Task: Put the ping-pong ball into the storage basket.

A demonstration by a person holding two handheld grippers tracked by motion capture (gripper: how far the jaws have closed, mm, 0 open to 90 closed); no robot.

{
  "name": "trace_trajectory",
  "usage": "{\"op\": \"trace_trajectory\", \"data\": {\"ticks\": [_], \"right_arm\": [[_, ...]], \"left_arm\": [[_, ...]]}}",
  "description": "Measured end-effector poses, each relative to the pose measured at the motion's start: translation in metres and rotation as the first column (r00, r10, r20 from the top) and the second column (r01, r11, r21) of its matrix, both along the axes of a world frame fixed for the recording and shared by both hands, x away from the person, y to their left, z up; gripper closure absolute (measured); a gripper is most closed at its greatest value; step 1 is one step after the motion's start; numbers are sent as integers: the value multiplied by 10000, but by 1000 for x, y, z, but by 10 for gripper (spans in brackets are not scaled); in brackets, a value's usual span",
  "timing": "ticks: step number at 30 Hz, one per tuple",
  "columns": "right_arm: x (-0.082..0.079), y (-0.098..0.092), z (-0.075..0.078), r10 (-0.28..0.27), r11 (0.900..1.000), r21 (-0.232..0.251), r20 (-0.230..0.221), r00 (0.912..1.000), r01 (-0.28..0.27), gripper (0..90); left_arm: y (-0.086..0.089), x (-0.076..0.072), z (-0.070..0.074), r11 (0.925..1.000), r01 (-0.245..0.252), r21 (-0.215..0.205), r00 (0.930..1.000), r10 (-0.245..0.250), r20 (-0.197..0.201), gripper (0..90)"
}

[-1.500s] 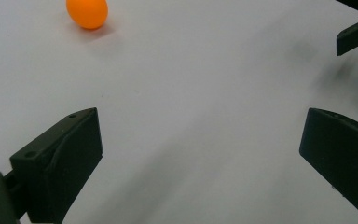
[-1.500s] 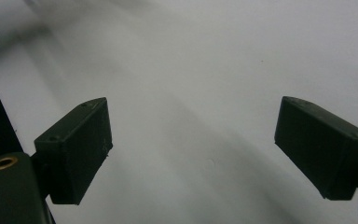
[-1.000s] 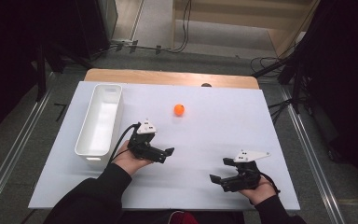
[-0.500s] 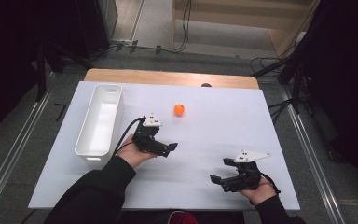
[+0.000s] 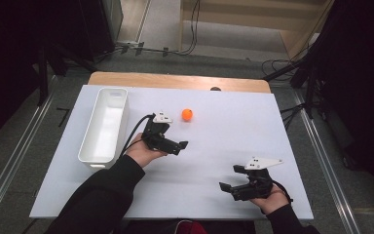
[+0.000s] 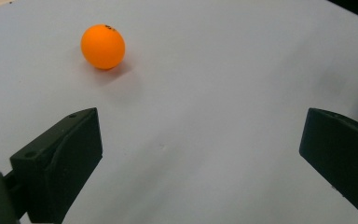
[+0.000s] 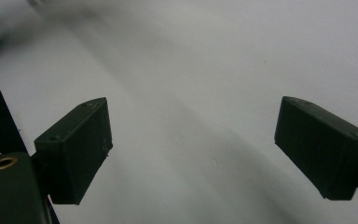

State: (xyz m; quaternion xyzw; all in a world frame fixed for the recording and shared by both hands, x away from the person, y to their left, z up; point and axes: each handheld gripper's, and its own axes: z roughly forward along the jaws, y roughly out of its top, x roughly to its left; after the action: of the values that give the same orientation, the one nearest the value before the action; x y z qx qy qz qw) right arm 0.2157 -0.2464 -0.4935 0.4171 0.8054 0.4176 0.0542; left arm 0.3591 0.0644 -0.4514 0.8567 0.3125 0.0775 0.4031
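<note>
Left gripper [image 5: 175, 141] mid-frame in high view, jaws wide, empty; ball [image 6: 103, 46] upper left in its view, near but apart. Right gripper [image 5: 238, 187] lower right, jaws wide, empty. Bin [image 5: 103, 156] left on table [image 5: 233, 131]

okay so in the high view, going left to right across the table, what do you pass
white bin → left gripper → orange ball → right gripper
</note>
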Motion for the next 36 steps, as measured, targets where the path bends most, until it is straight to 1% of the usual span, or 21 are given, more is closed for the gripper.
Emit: {"op": "trace_trajectory", "data": {"ticks": [1,2,3,7,8,14,16,19,20,25,26,27,30,31,32,35,36], "right_arm": [[0,0,0,-12,10000,1,5,10000,12,98],[0,0,0,-20,10000,15,-9,10000,20,97],[0,0,0,-12,10000,0,48,10000,12,97],[0,0,0,1,10000,20,7,10000,-1,98],[0,0,0,0,10000,23,7,10000,0,97],[0,0,0,-33,10000,65,22,10000,32,97],[0,0,0,-66,9999,77,7,10000,65,98],[0,-1,0,-68,10000,60,27,10000,68,97],[0,0,0,-81,9999,76,5,10000,81,98],[0,0,0,-87,9999,59,17,10000,87,97],[0,0,0,-88,9999,76,15,10000,87,98],[0,0,0,-85,9999,76,10,10000,85,98],[0,0,0,-80,9999,76,14,10000,80,98],[0,-1,0,-89,9999,66,32,10000,89,97],[0,-1,0,-127,9999,101,-1,9999,127,97],[0,-2,0,-157,9998,129,-60,9999,158,98],[1,-2,0,-154,9998,130,-4,9999,154,97]], "left_arm": [[0,0,0,10000,0,0,10000,0,0,0],[0,2,0,9999,-10,-113,10000,9,-50,0],[-1,5,0,9999,-30,-139,9999,28,-120,0],[-3,9,0,9999,-28,-118,9999,26,-124,0],[-4,10,0,9999,-93,-126,9998,91,-175,0],[-9,20,1,9999,-95,-76,9999,94,-106,0],[-10,24,1,9997,-137,-214,9997,133,-182,0],[-11,27,0,9997,-206,-134,9996,203,-171,0],[-13,30,0,9998,-195,-83,9998,194,-106,0],[-16,34,0,9998,-195,14,9998,195,-39,0],[-16,36,0,9996,-249,-106,9997,248,-47,0],[-16,36,0,9996,-249,-106,9997,248,-47,0],[-18,39,-1,9995,-287,90,9996,287,-47,0],[-18,39,-1,9995,-300,68,9995,301,-88,0],[-18,39,-1,9995,-301,-57,9995,301,-101,0],[-21,42,0,9993,-371,-14,9993,371,-78,0],[-24,45,1,9995,-315,8,9995,315,-85,0]]}}
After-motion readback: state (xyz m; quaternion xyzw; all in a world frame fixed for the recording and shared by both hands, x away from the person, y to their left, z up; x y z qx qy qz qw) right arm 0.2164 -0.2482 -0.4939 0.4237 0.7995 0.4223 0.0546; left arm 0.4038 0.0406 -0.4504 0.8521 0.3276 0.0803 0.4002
